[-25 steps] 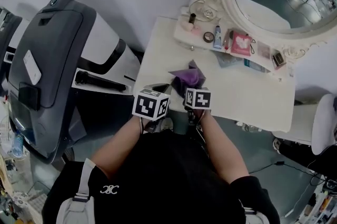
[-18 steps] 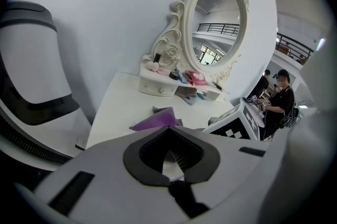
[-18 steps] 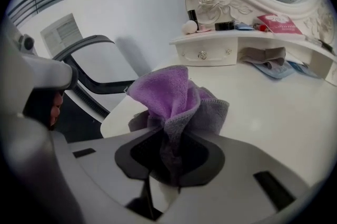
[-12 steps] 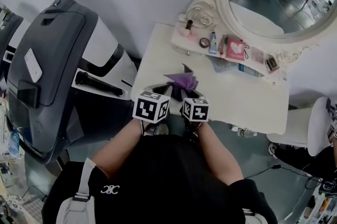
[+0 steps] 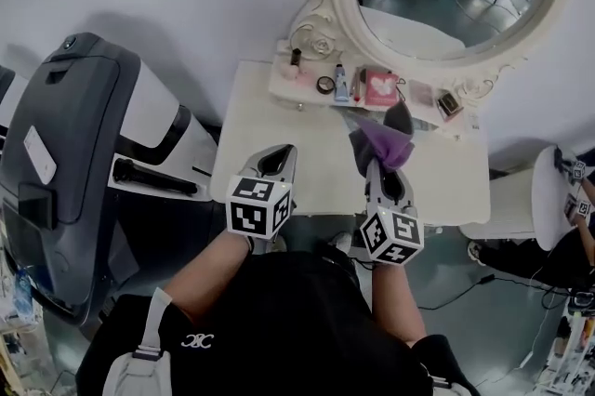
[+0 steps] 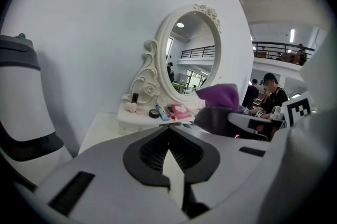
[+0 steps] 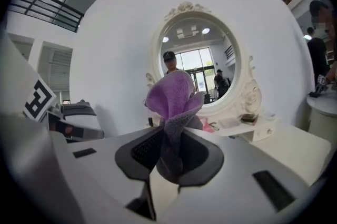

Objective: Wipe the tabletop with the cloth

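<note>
Above the tabletop (image 5: 307,176), the right gripper (image 5: 384,164) pinches the purple cloth (image 5: 386,139) while the left gripper (image 5: 277,154) sits closed and empty; wiping next calls for pressing the cloth down.

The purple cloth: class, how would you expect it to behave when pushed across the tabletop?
Probably floppy: the purple cloth bunches and folds where the right gripper pinches it in its jaws. Likely light, since its folds stand up unsupported. Its weave looks textured, so hardly slippery.

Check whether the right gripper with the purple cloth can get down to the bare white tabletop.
Probably yes: the right gripper, shut on the purple cloth, hangs over bare white tabletop with nothing between.
</note>
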Tool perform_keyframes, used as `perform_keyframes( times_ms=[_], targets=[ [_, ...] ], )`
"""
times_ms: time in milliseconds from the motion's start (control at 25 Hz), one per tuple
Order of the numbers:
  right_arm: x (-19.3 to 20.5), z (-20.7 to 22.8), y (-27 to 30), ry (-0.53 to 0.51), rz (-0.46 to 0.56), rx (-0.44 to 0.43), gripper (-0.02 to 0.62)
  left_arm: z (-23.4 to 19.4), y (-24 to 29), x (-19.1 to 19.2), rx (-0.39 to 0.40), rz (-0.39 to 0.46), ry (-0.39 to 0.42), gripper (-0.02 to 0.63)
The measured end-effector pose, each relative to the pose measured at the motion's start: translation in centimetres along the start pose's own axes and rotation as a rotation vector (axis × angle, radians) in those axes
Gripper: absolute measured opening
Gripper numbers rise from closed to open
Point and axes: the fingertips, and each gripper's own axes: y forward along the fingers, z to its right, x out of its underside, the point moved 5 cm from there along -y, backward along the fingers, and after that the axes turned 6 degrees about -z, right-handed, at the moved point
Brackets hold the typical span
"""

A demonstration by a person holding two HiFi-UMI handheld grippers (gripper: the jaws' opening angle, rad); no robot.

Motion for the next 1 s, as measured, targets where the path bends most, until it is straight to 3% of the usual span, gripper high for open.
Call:
perform_keyframes(
  times_ms=[160, 360, 1000],
  targets=[
    [-1.3, 2.1, -3.2, 0.003, 0.065, 0.102, 0.083, 1.2, 0.5, -0.8, 0.034, 0.004, 0.01, 0.006],
    [-1.0, 3.3, -4.7, 0.018, 0.059, 0.149, 0.083, 2.2, 1.3, -0.9, 0.086, -0.02, -0.021, 0.006],
    [-0.6, 4.6, -6.2, 0.081, 0.057, 0.119, 0.083, 5.1, 1.0, 0.3, 0.11, -0.046, 0.013, 0.006]
  ],
)
